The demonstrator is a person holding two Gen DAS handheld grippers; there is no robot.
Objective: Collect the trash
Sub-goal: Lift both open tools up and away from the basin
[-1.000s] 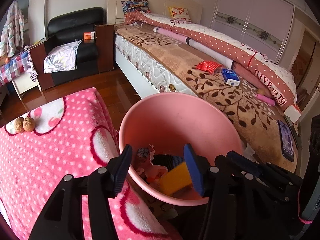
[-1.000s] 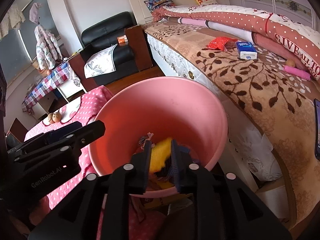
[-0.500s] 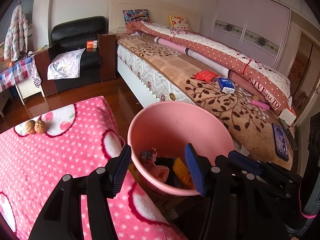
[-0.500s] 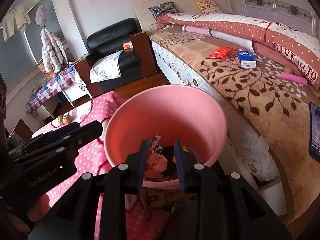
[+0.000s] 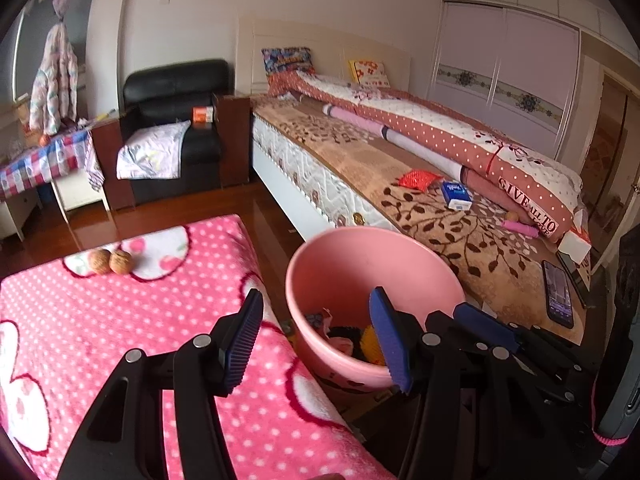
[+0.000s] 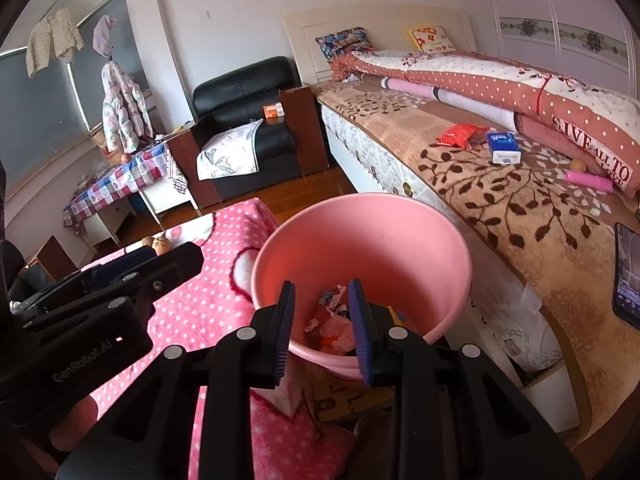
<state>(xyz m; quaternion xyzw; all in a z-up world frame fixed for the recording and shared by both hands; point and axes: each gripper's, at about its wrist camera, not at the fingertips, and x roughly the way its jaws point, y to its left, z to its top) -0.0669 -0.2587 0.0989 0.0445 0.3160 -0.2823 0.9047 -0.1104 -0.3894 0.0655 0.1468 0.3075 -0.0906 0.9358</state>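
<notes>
Your left gripper (image 5: 316, 340) stands with its jaws spread wide and nothing between the blue pads; through the gap you see the near rim of the pink bucket (image 5: 420, 264) and the edge of the pink dotted blanket (image 5: 120, 328). Your right gripper (image 6: 322, 330) has its jaws only partly apart, and they too hold nothing: the crumpled wrappers (image 6: 334, 320) seen between the fingers lie down inside the bucket, not against the pads. In the left view a yellow piece (image 5: 370, 344) and something black sit with them at the bucket's bottom.

From the right gripper, the bucket opens at twelve o'clock, just ahead of the fingertips. The left gripper's black body shows at nine o'clock, over the dotted blanket. Two walnuts (image 5: 110, 261) rest touching each other on that blanket, at about ten o'clock from the left gripper.

The bed (image 6: 520, 216) runs from one to three o'clock, touching or nearly touching the bucket's far side. On its leaf-patterned cover lie a red packet (image 6: 458, 134) and, just beside it, a blue tissue pack (image 6: 504, 148), both at one o'clock. A pink cylinder (image 6: 590, 180) lies at two o'clock against the rolled quilt, and a phone (image 6: 628, 276) lies at three o'clock by the bed's edge.
</notes>
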